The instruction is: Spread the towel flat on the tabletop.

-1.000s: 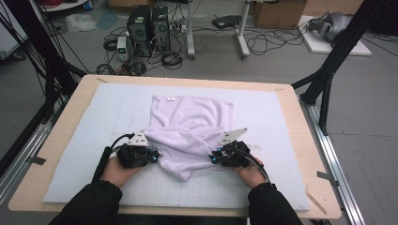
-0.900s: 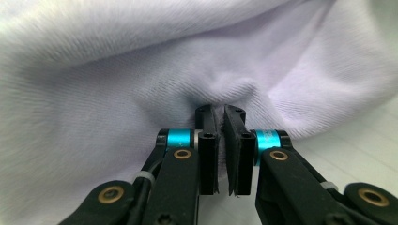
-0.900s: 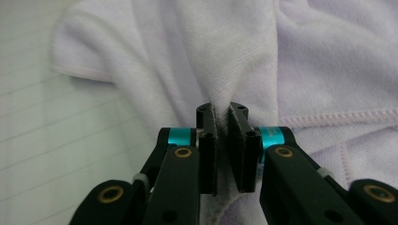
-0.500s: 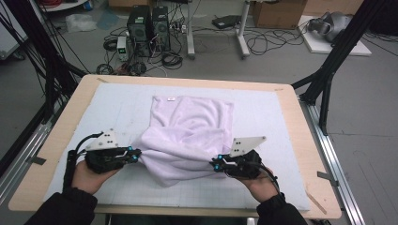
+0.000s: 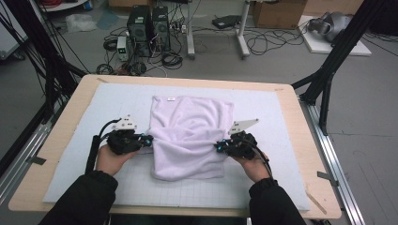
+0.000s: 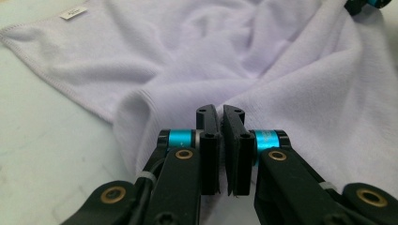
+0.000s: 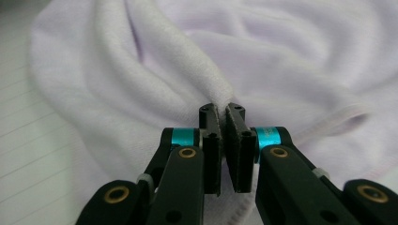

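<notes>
Nearest you, two dark sleeves [image 5: 80, 199] come in over the near edge of the table [image 5: 300, 187], each hand carrying a gripper. Item one: your left gripper [image 5: 146, 141], jaws drawn narrow and pinching the left edge of the towel [image 5: 190, 131]; seen along that gripper's own jaws, the left gripper [image 6: 221, 123] has a fold of pale lilac towel [image 6: 281, 93] nipped at the tips. Item two: your right gripper [image 5: 219, 147], jaws likewise nearly closed on the towel's right edge; in the right gripper view the right gripper [image 7: 222, 117] clamps a raised ridge of the towel [image 7: 263, 56]. Item three: the towel itself, lying on the white gridded mat [image 5: 84, 140] at the middle of the table, its far edge flat with a small label [image 5: 171, 99] near the far left corner, its near part hanging as a doubled flap between your grippers. Judged state of work: a fold looks under way, both side edges gripped and lifted, the near portion already doubled; left to do, it seems, is laying the held cloth down squarely and releasing it. Beyond the far edge: computer towers [image 5: 149, 22], tangled cables [image 5: 263, 44] and frame legs [image 5: 328, 70] on the floor.
</notes>
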Demonstrator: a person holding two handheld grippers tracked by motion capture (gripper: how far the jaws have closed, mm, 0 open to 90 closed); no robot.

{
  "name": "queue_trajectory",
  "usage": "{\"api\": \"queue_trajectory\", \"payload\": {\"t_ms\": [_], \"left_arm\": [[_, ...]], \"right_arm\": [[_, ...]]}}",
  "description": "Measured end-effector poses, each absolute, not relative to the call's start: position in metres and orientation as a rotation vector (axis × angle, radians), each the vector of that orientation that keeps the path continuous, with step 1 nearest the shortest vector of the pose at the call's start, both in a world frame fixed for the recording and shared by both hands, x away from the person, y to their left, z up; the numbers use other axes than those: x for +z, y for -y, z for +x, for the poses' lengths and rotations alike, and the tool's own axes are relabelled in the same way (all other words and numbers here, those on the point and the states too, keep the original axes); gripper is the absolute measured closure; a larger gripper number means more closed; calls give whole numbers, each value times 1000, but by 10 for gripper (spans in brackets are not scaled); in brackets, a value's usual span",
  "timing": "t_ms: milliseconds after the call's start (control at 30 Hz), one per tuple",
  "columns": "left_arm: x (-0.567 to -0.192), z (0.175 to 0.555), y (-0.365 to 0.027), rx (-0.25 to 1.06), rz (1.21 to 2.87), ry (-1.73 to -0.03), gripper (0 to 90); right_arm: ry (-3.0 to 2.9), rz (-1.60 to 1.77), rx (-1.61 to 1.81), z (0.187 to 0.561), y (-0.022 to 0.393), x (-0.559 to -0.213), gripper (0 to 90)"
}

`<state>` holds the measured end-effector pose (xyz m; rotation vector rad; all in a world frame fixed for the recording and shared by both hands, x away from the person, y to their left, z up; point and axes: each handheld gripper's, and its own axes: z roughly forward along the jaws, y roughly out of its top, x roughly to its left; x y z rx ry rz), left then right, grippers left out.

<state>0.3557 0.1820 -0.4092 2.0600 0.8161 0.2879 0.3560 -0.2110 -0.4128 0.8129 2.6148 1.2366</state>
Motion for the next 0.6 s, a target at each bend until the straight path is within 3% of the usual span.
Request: {"api": "queue_trajectory", "payload": {"t_ms": [133,200,367,600], "left_arm": [[-415,370,-183,265,2017,-867,822],[-412,368,-188,269,2022,-873,751],[-396,353,-205,306,2009,-845,635],[-387,322,-226,314,2006,-797,610]], "right_arm": [[-2621,912,1220,377,214,-426,850],[-2622,922,1225,378,214,-428,817],[-2589,876,1286,365,220,-412,731],[-2557,726,1291,330,224,-389,688]]}}
